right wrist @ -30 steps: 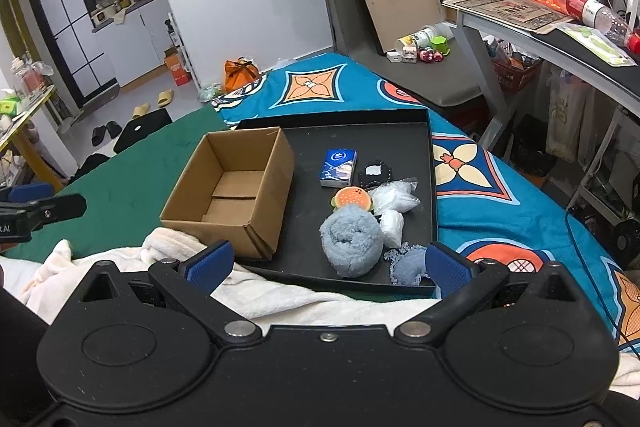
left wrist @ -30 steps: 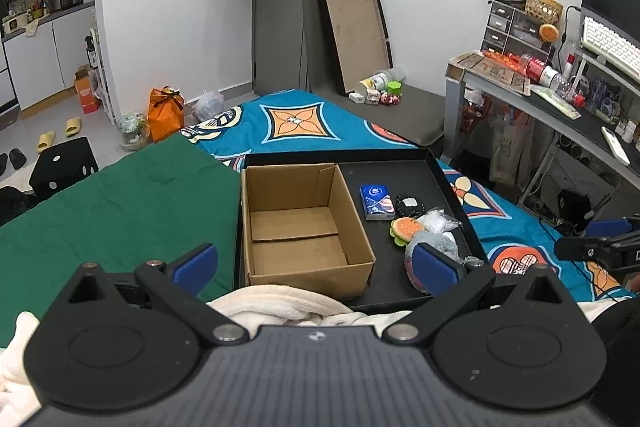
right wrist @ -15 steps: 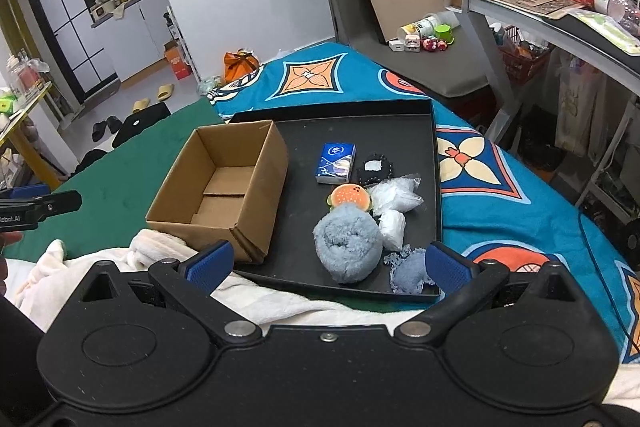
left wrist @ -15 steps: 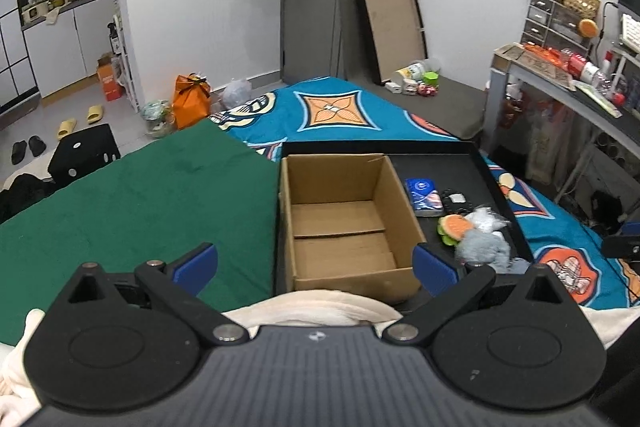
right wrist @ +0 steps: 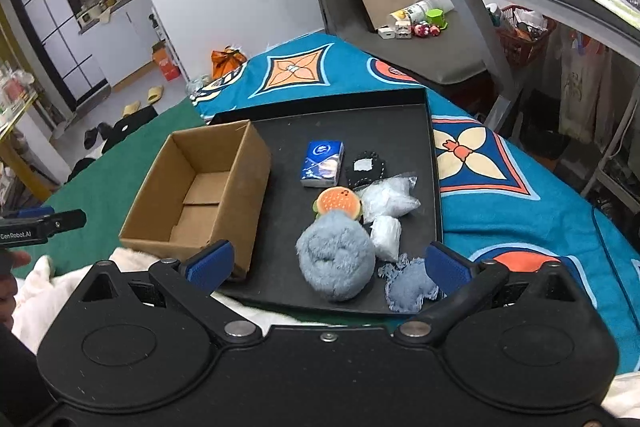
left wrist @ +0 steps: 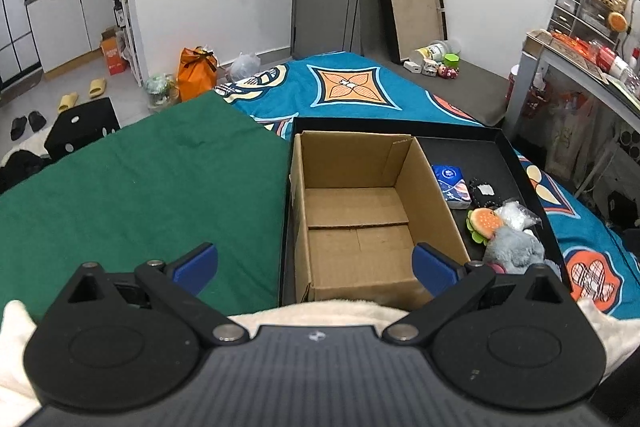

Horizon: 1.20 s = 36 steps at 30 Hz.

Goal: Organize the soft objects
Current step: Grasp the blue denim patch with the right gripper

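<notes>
Soft objects sit at centre frame in your right view: your right gripper [right wrist: 326, 263] gapes wide and empty above the blue fluffy ball [right wrist: 337, 259], hamburger plush [right wrist: 339, 203] beyond. Your left gripper [left wrist: 315, 263], equally wide and empty, frames the cardboard box [left wrist: 356, 227] on the black tray [left wrist: 516, 163].

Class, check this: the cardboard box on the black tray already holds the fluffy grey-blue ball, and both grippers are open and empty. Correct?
Not quite. The right wrist view shows the cardboard box empty; the fluffy grey-blue ball lies beside it on the black tray. The left gripper and right gripper are indeed open and empty.
</notes>
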Each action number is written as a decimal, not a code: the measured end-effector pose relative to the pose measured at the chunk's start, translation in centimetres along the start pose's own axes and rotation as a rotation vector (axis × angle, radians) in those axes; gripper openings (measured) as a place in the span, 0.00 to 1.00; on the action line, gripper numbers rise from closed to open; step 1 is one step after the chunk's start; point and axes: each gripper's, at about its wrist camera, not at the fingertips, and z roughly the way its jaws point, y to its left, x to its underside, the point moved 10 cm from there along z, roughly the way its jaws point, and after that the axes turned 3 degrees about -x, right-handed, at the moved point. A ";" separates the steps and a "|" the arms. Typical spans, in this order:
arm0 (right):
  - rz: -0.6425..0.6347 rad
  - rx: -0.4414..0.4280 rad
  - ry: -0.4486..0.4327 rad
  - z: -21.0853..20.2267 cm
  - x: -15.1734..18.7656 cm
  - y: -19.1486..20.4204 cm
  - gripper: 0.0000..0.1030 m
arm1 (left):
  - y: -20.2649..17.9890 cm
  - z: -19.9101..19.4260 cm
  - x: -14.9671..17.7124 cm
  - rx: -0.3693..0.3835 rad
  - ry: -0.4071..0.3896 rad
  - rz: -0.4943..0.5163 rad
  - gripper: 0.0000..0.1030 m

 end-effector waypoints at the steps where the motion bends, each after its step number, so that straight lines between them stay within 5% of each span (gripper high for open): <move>1: 0.010 0.001 0.003 0.3 0.0 -0.3 0.96 | 0.0 0.4 0.0 0.001 0.004 -0.009 0.99; 15: 0.106 0.015 0.096 5.7 1.4 -4.5 0.78 | -0.1 5.7 0.9 -0.034 0.062 -0.026 0.94; 27: 0.162 0.075 0.259 10.4 4.9 -6.9 0.50 | -0.5 9.7 1.6 -0.057 0.141 0.028 0.63; 36: 0.166 0.174 0.302 12.7 6.8 -7.9 0.45 | -0.6 11.3 2.0 -0.026 0.168 0.023 0.41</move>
